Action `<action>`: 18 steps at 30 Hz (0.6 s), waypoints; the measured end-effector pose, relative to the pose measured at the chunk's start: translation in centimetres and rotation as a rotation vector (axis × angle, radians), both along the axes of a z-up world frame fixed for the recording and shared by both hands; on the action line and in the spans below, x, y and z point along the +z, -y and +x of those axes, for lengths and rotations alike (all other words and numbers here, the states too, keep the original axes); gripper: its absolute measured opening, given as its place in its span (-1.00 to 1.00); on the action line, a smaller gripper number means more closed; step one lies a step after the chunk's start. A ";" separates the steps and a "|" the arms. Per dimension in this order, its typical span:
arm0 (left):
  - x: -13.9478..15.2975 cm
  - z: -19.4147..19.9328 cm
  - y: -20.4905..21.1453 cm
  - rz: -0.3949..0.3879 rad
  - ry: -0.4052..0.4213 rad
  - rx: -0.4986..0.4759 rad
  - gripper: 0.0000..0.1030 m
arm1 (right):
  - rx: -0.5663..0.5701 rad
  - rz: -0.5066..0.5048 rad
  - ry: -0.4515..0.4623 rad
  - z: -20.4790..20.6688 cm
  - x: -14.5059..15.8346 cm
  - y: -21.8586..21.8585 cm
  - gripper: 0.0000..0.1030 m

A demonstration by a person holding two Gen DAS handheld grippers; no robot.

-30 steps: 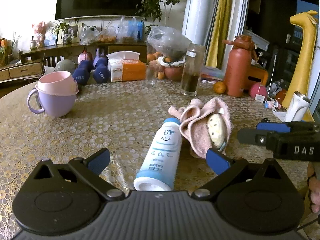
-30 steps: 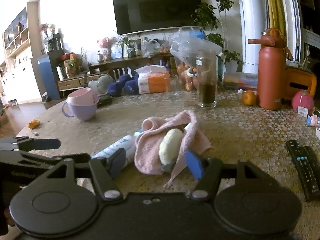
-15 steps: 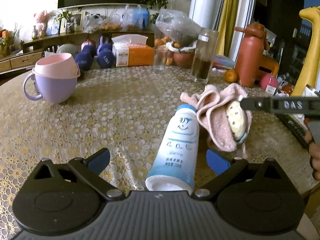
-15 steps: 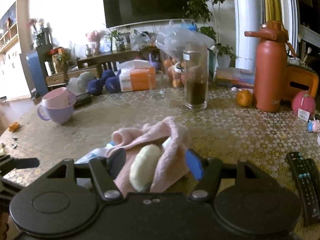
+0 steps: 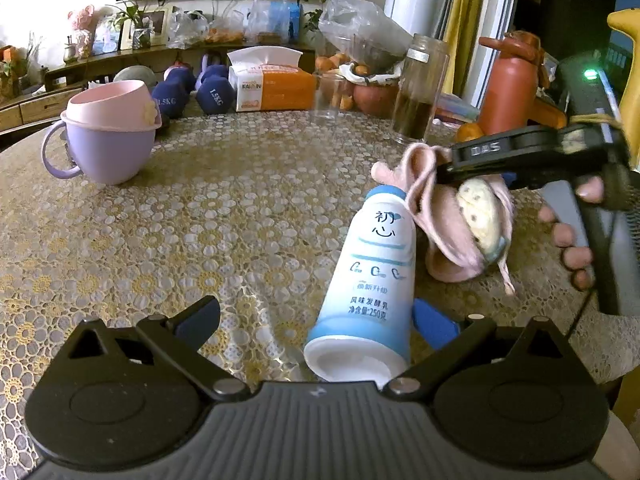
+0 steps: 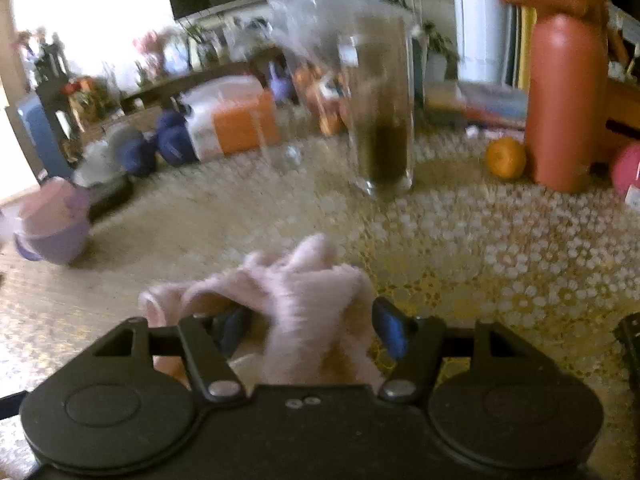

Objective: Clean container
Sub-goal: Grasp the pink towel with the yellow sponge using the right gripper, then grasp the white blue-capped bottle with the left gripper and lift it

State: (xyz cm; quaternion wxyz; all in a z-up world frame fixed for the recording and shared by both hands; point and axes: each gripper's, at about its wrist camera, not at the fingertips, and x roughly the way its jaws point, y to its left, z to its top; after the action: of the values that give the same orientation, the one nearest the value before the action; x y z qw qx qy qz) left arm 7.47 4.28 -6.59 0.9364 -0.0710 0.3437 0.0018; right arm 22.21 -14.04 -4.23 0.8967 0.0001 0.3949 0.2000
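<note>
A white and blue bottle (image 5: 372,276) lies on its side on the lace-covered table (image 5: 200,220), base towards me. My left gripper (image 5: 316,320) is open, its fingers on either side of the bottle's base, which sits close to the right finger. Against the bottle's cap lies a crumpled pink cloth (image 5: 452,248) wrapped round a pale speckled sponge (image 5: 480,216). My right gripper (image 6: 312,328) is open with the pink cloth (image 6: 304,292) bunched between its fingers; this view is blurred. From the left wrist view the right gripper (image 5: 452,166) reaches over the cloth, held by a hand (image 5: 572,240).
A purple mug topped by a pink bowl (image 5: 108,140) stands at the left. At the back are dumbbells (image 5: 212,92), a tissue box (image 5: 272,80), a tall glass jar of dark liquid (image 6: 384,120), an orange (image 6: 506,158) and a red flask (image 6: 564,92).
Both grippers have moved forward and down. The left one now straddles the bottle's base; the right one has come over the cloth, which now fills the space between its fingers.
</note>
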 end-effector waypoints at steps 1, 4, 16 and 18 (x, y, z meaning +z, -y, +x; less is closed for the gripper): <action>-0.1 0.0 0.0 -0.001 -0.001 -0.003 1.00 | -0.001 0.004 -0.013 0.3 -0.3 -0.1 0.29; -0.3 0.1 0.0 -0.002 -0.011 -0.010 1.00 | -0.005 0.010 -0.030 0.8 -0.9 -0.4 0.29; -1.2 0.2 0.8 -0.019 -0.048 -0.069 0.71 | 0.050 0.009 -0.010 0.5 -1.1 -1.8 -0.56; -1.2 0.2 0.9 -0.009 -0.048 -0.068 0.64 | 0.059 0.008 0.017 -0.1 -0.6 -1.7 -0.62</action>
State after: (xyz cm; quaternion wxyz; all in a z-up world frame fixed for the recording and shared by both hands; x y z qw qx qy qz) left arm 7.67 3.39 -7.79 0.9271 -0.0635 0.3681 -0.0300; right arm 22.11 -12.32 -4.83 0.8938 -0.0094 0.3861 0.2279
